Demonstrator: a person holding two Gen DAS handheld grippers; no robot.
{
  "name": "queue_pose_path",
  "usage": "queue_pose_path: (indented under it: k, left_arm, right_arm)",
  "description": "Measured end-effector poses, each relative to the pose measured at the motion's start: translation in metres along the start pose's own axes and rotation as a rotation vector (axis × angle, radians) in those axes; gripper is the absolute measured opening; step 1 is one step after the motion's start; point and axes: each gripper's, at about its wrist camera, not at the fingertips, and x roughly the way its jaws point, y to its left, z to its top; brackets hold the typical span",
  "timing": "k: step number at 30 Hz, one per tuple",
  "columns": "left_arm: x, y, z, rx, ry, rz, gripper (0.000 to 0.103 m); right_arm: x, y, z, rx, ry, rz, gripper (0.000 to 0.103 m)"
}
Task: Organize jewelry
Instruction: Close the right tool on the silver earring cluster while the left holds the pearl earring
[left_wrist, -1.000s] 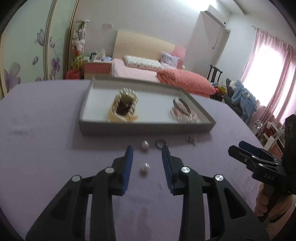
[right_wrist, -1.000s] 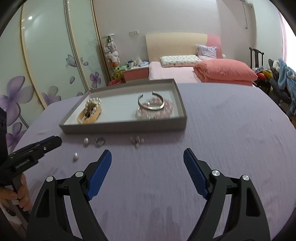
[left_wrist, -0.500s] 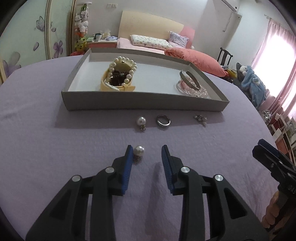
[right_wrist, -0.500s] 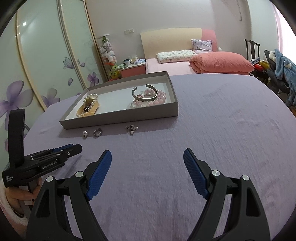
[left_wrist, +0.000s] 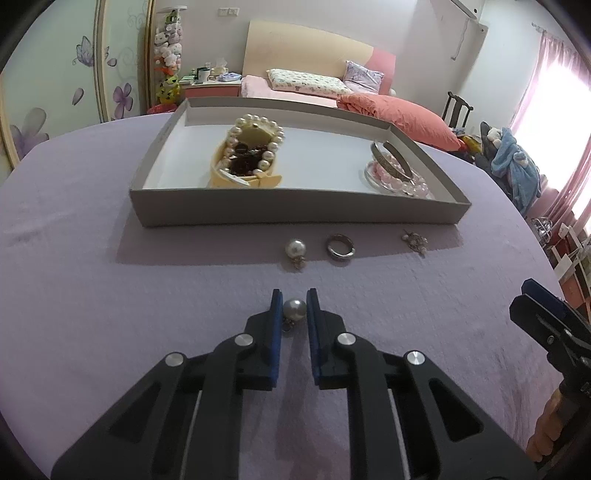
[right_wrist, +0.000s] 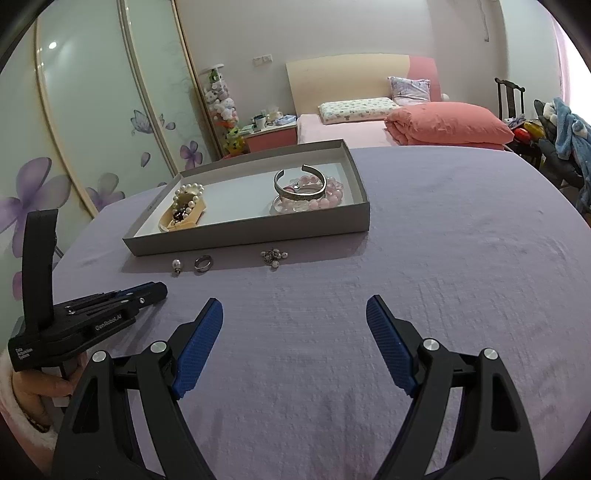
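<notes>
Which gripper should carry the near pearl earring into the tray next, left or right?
Left. The left gripper is closing with the pearl earring between its pads, facing the tray. The right gripper stands wide open over bare cloth, holding nothing.

Bedroom. Bench (right_wrist: 461, 258) under a lilac cloth. Bed (right_wrist: 354, 129) against the far wall: cream and pink headboard (right_wrist: 354, 74), folded coral quilt (right_wrist: 447, 123). Sliding wardrobe doors (right_wrist: 92, 122) with purple flower prints to the left. Pink curtains (left_wrist: 557, 122) at a bright window. Dark chair (right_wrist: 511, 98).
</notes>
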Motion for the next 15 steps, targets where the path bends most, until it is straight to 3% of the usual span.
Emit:
queue_pose_path:
  k: [6, 11, 15]
  left_arm:
    - [-0.018, 0.029, 0.011, -0.066, -0.065, 0.017, 0.014]
    - [-0.034, 0.055, 0.025, -0.115, -0.122, 0.026, 0.014]
    - [-0.037, 0.064, 0.035, -0.128, -0.149, 0.030, 0.014]
  right_arm:
    - [0.015, 0.004, 0.006, -0.020, 0.030, -0.003, 0.078]
    - [0.038, 0.009, 0.012, -0.034, 0.092, -0.013, 0.064]
    - [0.058, 0.016, 0.019, -0.059, 0.140, -0.024, 0.058]
